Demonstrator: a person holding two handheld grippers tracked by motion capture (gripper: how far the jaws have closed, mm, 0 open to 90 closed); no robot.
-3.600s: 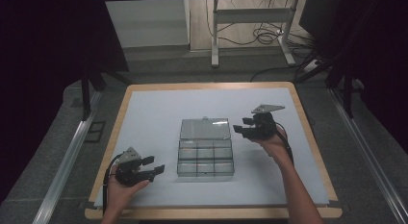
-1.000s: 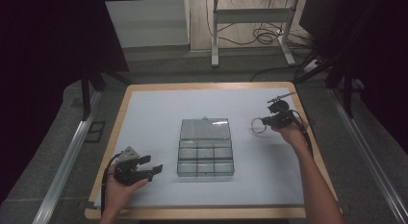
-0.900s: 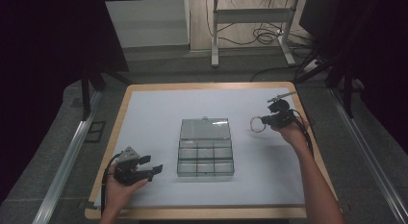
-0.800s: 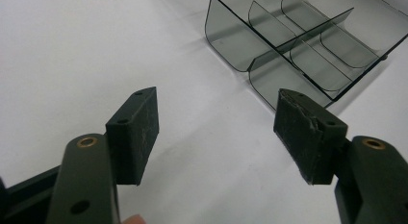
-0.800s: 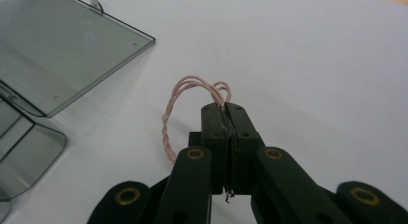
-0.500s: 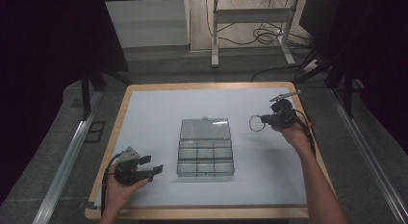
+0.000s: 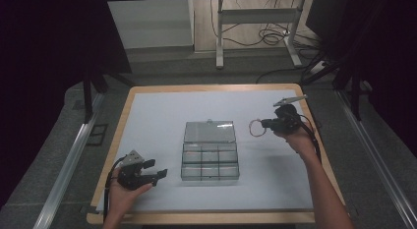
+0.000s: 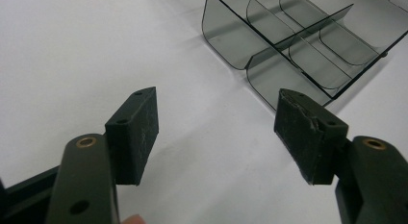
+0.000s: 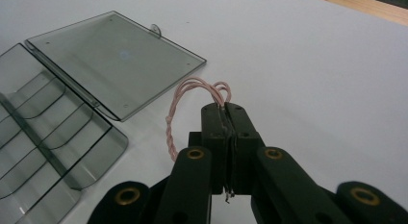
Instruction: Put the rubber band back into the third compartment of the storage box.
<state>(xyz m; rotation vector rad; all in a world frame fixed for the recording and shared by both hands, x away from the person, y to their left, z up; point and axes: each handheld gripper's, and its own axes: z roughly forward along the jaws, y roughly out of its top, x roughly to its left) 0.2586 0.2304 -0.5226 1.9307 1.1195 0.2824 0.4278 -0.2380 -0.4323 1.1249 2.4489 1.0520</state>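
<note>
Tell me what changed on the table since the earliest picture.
The right tool moved from beside the clear plastic compartment box toward the table's right edge and now holds a pink twisted wire loop, jaws shut on it. The left tool stayed open in place; the box did not move, its lid open.

1. No text, label, brand, number or sign is showing legibly in any of the views.
2. The clear plastic compartment box [image 7: 210,150] and its opened lid [image 9: 115,60] are bearing no print that can be read.
3. The black jaws of the left gripper [image 8: 221,132] and the right gripper [image 9: 228,113] are showing only brass rivets and screw holes, no markings.
4. The white table cover [image 7: 162,121] is lying blank.
</note>
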